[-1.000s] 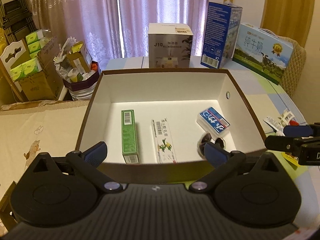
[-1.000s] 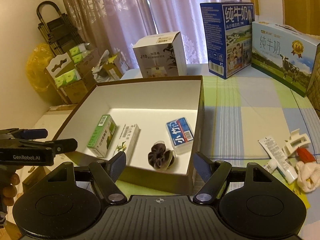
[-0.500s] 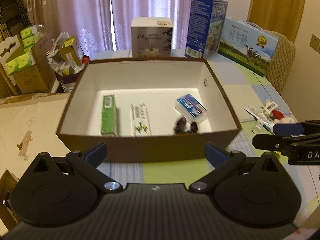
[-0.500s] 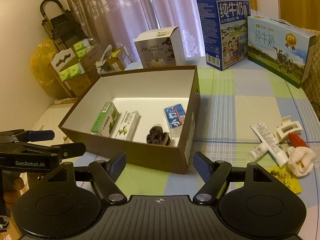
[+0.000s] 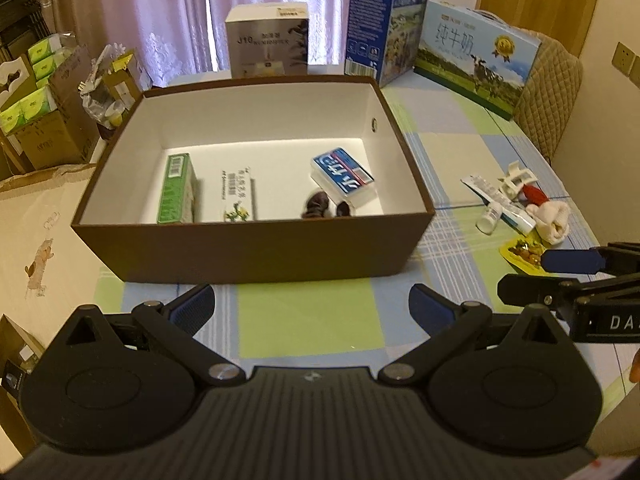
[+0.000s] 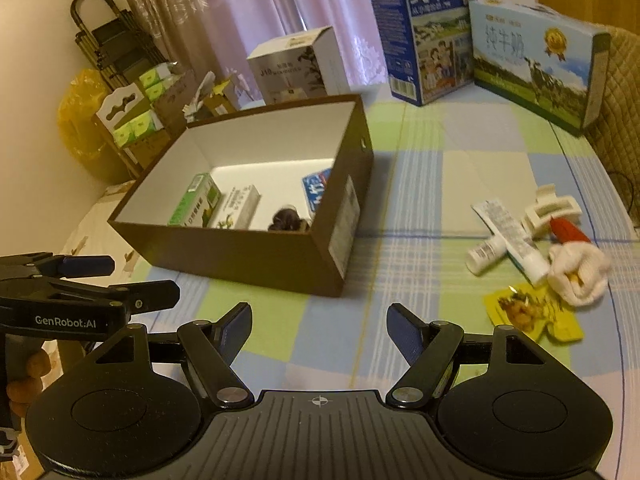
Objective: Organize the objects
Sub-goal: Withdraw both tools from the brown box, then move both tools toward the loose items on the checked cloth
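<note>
Left wrist: brown box [image 5: 256, 252] holds green carton [image 5: 176, 188], blue packet [image 5: 344, 176]; both grippers agape, empty.

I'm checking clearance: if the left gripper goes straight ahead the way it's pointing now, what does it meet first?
Most likely the near wall of the brown box. The open left gripper faces it across bare tablecloth, though the height is hard to judge.

Room: pink sheer curtains [image 5: 168, 20] over window; cream wall [image 6: 36, 92]; quilted chair [image 5: 548, 96]; checked bench cloth [image 6: 440, 184]; folded black ladder [image 6: 116, 48]; warm light.
</note>
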Demonstrator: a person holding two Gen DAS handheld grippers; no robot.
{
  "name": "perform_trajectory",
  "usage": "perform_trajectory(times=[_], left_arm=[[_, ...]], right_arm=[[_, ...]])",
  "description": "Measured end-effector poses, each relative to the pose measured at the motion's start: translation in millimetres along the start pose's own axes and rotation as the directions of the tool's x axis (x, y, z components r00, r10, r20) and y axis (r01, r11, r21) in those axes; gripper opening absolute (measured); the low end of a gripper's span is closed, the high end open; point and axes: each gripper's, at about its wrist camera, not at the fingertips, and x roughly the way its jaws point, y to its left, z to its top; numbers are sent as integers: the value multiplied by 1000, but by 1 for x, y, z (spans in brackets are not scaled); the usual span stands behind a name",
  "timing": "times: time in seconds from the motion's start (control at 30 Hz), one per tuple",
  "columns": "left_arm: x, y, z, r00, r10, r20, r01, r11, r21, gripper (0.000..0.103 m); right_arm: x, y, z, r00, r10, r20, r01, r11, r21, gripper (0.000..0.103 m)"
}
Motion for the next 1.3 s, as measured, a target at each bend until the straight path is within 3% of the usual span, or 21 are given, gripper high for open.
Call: perform_trajectory(times=[0.67,1.1,1.3], left_arm=[[27,-89,-9,994,-70,-85,78,993,89,102],[55,-154,3,988,-129,-86,143,973,183,101],[73,-181,13,985,-154,-79,167,962,218,94]], right_arm=[[-31,-80,-37,993,-102,-53,106,992,64,72],[-53,-146,-42,983,-179,-44,184,966,181,72],[-57,-173,-42,978,-205,-32,207,953,223,72]])
